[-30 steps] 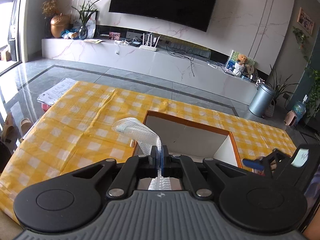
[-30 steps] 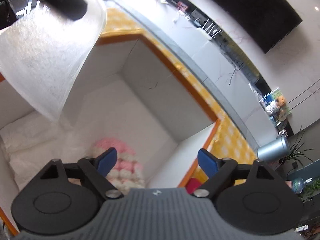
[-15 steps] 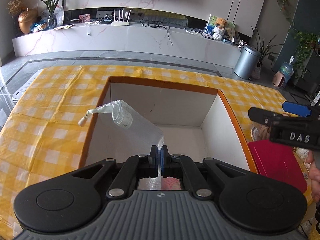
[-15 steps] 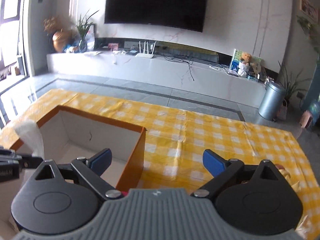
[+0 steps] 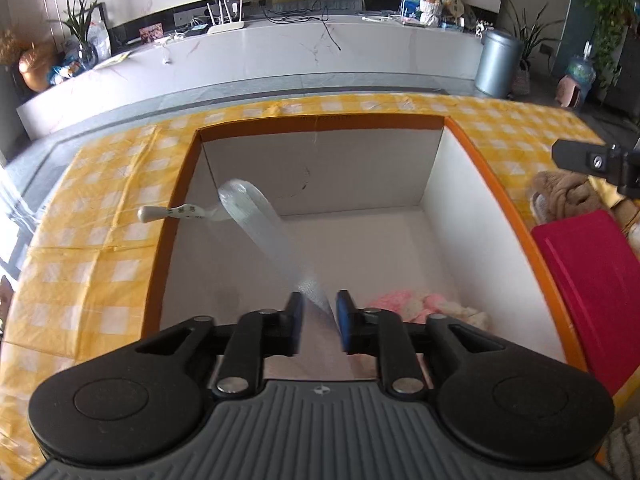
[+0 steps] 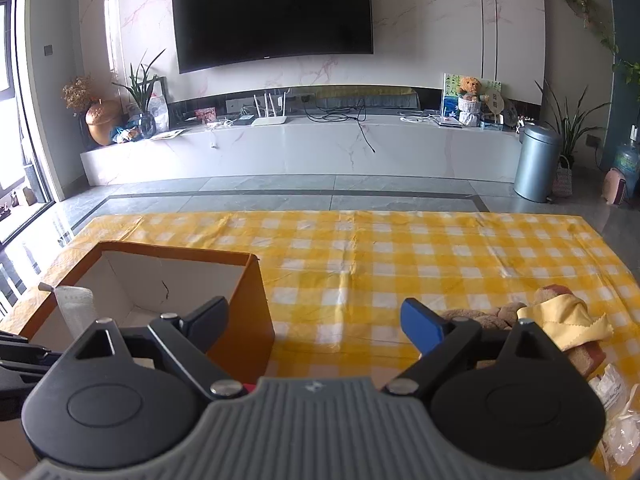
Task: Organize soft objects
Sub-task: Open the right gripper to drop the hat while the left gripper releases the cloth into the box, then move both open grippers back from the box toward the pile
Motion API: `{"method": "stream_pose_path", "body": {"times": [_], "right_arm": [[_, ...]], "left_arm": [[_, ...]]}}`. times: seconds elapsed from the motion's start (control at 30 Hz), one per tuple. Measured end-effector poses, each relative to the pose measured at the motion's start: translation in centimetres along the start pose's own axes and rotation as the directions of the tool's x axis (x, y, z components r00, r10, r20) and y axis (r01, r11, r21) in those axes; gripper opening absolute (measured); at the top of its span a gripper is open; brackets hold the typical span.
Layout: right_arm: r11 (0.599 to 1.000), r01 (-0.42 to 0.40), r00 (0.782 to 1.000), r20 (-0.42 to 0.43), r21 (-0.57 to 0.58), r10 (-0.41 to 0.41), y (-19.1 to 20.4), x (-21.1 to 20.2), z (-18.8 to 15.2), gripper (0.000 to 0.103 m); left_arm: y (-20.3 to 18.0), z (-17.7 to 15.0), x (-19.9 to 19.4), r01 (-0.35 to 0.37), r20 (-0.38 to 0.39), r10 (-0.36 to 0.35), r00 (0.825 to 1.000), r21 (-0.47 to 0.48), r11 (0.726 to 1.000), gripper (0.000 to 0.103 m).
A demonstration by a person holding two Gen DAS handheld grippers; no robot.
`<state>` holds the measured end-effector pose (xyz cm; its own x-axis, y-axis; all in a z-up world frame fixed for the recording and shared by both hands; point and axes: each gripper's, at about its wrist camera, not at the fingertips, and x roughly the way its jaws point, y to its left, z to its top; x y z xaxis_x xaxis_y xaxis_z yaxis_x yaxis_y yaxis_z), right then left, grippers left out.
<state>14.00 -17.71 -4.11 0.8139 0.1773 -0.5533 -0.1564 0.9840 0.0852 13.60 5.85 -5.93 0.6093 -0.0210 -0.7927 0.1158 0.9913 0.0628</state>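
A second ago the left claw (image 5: 318,322) was pinched tight on the white mesh strip (image 5: 264,236) above the near rim of the box (image 5: 500,204); now its jaws have just been opening and stand apart, with the strip still passing up between the blue pads (image 5: 346,322). It lies close to the left pad, but whether it touches cannot be told. The strip arches ahead of the claw over the box's inside, and its far end, with a small white tab, reaches toward the left wall. The view has also tipped down, so the box floor fills the space ahead. The right claw (image 6: 316,324) looked steeply into the box a second ago; now it faces level across the yellow checked tabletop (image 6: 360,248), with the box at its left.

The right claw's jaws are wide apart and hold nothing; only cloth lies between them.

Below and just right of the left claw, a pink and white fluffy thing (image 5: 416,306) lies on the box floor, its near part hidden by the claw's body. A red flat thing (image 5: 592,280) lies right of the box, cut off by the frame edge. Beyond it sits a brown plush (image 5: 564,196), partly covered by the right claw's arm. In the right wrist view the plush (image 6: 480,316) lies just beyond the right finger, under a yellow cloth (image 6: 560,320), its shape hard to read.
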Motion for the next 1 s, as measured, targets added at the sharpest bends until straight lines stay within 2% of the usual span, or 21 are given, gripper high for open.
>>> {"method": "stream_pose_path", "body": {"times": [0.07,0.13,0.27,0.4,0.6,0.67,0.7,0.73,0.77,0.8,0.83,0.87,0.93,1.0], "right_arm": [[1.0,0.003,1.0,0.002,-0.011,-0.003,0.2,-0.1,0.0,0.091],[1.0,0.012,1.0,0.003,-0.025,-0.012,0.3,-0.1,-0.2,0.091],[0.999,0.012,1.0,-0.011,-0.031,-0.013,0.2,0.1,-0.5,0.091],[0.999,-0.042,0.998,-0.037,0.025,0.043,-0.3,0.0,-0.3,0.091],[0.999,-0.042,0.999,-0.03,0.017,0.043,-0.1,-0.4,-0.4,0.091],[0.996,-0.081,0.996,-0.04,0.021,0.082,0.1,-0.6,-0.3,0.09],[0.99,-0.14,0.989,-0.053,0.028,0.141,0.4,-0.9,-0.2,0.088],[0.976,-0.215,0.974,-0.071,0.031,0.217,0.8,-1.2,-0.1,0.081],[0.95,-0.31,0.945,-0.099,0.025,0.311,1.8,-1.5,0.0,0.066],[0.925,-0.38,0.916,-0.14,0.003,0.377,3.2,-1.5,0.2,0.056],[0.907,-0.42,0.894,-0.187,-0.03,0.408,4.9,-1.4,0.3,0.038],[0.898,-0.436,0.884,-0.218,-0.061,0.414,6.4,-1.2,0.4,0.025],[0.888,-0.449,0.873,-0.263,-0.105,0.41,9.5,-0.3,0.2,0.014],[0.879,-0.464,0.862,-0.288,-0.112,0.418,11.4,0.8,0.0,0.014]], "left_arm": [[-0.6,-0.4,-0.4,-0.047,0.039,0.044,0.998,0.061,0.997,0.085],[-1.0,-0.8,-1.2,-0.12,0.075,0.112,0.991,0.105,0.987,0.086],[-0.8,-0.5,-3.2,-0.228,0.127,0.215,0.968,0.101,0.968,0.086],[0.6,0.2,-5.5,-0.216,0.177,0.21,0.962,0.016,0.976,0.087],[2.7,1.1,-7.7,-0.216,0.214,0.24,0.947,-0.126,0.968,0.087],[3.6,1.3,-8.0,-0.199,0.205,0.234,0.95,-0.178,0.964,0.087],[4.1,1.4,-8.0,-0.189,0.195,0.228,0.954,-0.202,0.961,0.087],[4.5,1.4,-8.0,-0.181,0.19,0.223,0.956,-0.217,0.959,0.087],[5.0,1.5,-8.1,-0.175,0.187,0.22,0.957,-0.229,0.957,0.087],[5.4,1.6,-8.1,-0.176,0.188,0.222,0.957,-0.236,0.956,0.087],[5.7,1.5,-8.1,-0.18,0.193,0.229,0.954,-0.241,0.954,0.087],[5.9,1.4,-8.2,-0.187,0.195,0.237,0.952,-0.244,0.952,0.087],[6.4,1.0,-8.4,-0.205,0.199,0.256,0.946,-0.245,0.948,0.087],[7.2,0.8,-8.5,-0.218,0.195,0.273,0.942,-0.261,0.94,0.087]]}}
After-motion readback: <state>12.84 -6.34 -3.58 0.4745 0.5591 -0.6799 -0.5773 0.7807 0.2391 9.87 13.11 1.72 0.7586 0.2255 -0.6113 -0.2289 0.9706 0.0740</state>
